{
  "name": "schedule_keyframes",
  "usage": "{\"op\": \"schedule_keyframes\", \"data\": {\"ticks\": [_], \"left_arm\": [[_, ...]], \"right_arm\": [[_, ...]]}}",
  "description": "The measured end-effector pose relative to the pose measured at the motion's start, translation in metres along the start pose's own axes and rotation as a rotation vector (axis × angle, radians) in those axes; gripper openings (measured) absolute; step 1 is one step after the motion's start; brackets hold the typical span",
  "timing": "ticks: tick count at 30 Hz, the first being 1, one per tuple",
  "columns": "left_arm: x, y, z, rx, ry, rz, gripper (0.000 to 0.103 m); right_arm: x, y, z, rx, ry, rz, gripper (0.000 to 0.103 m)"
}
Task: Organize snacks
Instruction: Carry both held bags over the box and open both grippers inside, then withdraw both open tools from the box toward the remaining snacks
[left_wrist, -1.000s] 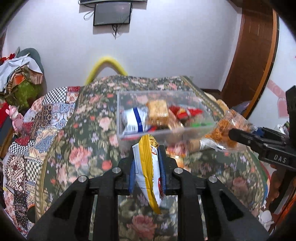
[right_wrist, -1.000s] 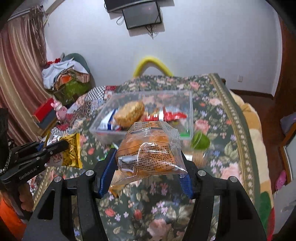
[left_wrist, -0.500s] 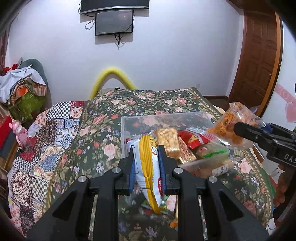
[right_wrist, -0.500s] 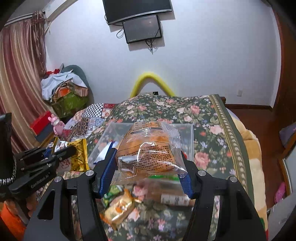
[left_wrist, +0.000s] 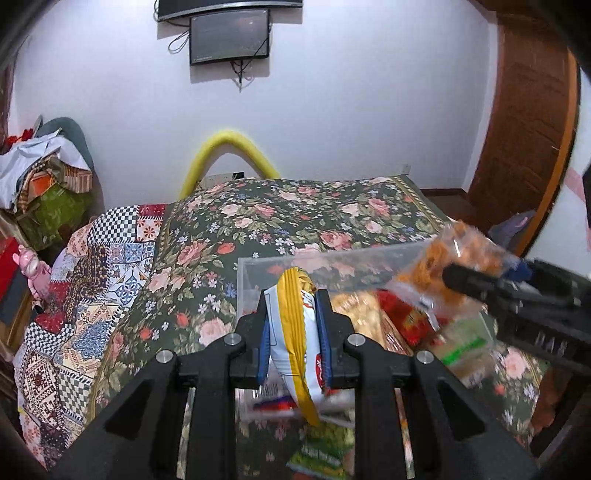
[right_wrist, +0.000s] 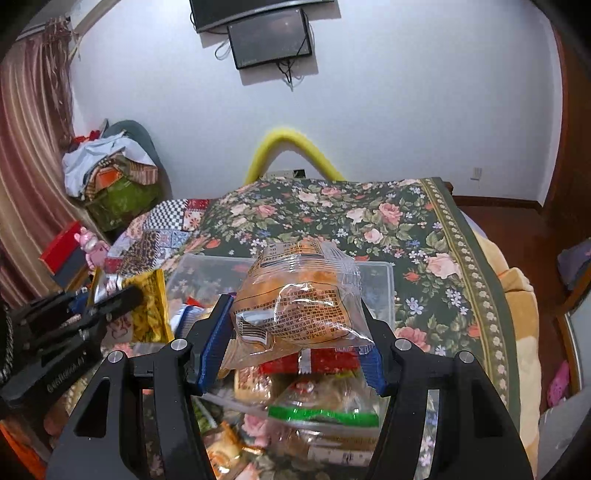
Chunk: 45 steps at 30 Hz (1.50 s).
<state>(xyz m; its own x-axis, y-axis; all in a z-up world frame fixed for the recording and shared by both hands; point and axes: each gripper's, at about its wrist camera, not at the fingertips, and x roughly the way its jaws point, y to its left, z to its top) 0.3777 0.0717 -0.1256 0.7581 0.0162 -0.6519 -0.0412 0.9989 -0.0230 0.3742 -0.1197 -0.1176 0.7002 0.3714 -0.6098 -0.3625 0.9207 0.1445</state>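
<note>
My left gripper (left_wrist: 291, 325) is shut on a white, yellow and blue snack packet (left_wrist: 295, 343), held above the near left part of a clear plastic bin (left_wrist: 258, 269). My right gripper (right_wrist: 291, 321) is shut on a clear bag of orange snacks (right_wrist: 295, 299), held over the same bin (right_wrist: 380, 284). The bin holds several packets: a red one (right_wrist: 317, 360), a green-banded one (right_wrist: 325, 411) and biscuits (left_wrist: 360, 306). The right gripper and its orange bag (left_wrist: 443, 266) show at the right of the left wrist view. The left gripper (right_wrist: 122, 299) with its packet shows at the left of the right wrist view.
The bin sits on a bed with a floral cover (left_wrist: 295, 214) and a patchwork quilt (left_wrist: 92, 277). A green packet (left_wrist: 321, 450) lies below my left gripper. A yellow foam arch (right_wrist: 291, 147) stands at the wall. Clothes (left_wrist: 40, 184) pile at the left; a wooden door (left_wrist: 528, 129) is at the right.
Both grippers moved forward and up over the bin, still holding their packets. The bin now lies directly beneath them and the view has tilted upward toward the wall.
</note>
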Motion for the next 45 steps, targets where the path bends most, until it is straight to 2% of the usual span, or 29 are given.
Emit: {"op": "schedule_keyframes", "data": {"ticks": [9,20,24,26,29,33,36,38,40,45], "left_arm": [[0.047,0.007,0.010,-0.050,0.033,0.031,0.021],[0.084,0.013,0.007,-0.102,0.104,0.039,0.023],[0.084,0.010,0.003,-0.080,0.113,0.053,0.033],[0.081,0.010,0.001,-0.084,0.130,0.057,0.051],[0.069,0.009,-0.001,-0.087,0.102,0.054,0.058],[0.047,0.006,-0.001,-0.070,0.073,0.055,0.063],[0.031,0.007,0.000,-0.066,0.061,0.049,0.066],[0.019,0.008,-0.001,-0.068,0.054,0.045,0.071],[0.006,0.011,-0.003,-0.070,0.049,0.040,0.073],[-0.020,0.014,-0.014,-0.072,0.056,0.035,0.082]], "right_arm": [[0.031,-0.003,0.003,-0.003,0.052,-0.005,0.058],[0.063,-0.014,-0.001,-0.001,0.120,-0.016,0.059],[0.066,-0.014,-0.003,-0.006,0.145,0.001,0.059],[0.063,-0.012,-0.003,-0.013,0.142,-0.006,0.059],[0.055,-0.010,-0.004,-0.025,0.126,-0.016,0.059],[0.038,-0.009,-0.003,-0.022,0.103,-0.023,0.072],[0.023,-0.009,-0.003,-0.029,0.085,-0.031,0.072],[0.016,-0.009,-0.003,-0.030,0.076,-0.037,0.073],[0.002,-0.011,-0.004,-0.023,0.062,-0.028,0.078],[-0.030,-0.010,-0.010,-0.028,0.022,-0.027,0.082]]}}
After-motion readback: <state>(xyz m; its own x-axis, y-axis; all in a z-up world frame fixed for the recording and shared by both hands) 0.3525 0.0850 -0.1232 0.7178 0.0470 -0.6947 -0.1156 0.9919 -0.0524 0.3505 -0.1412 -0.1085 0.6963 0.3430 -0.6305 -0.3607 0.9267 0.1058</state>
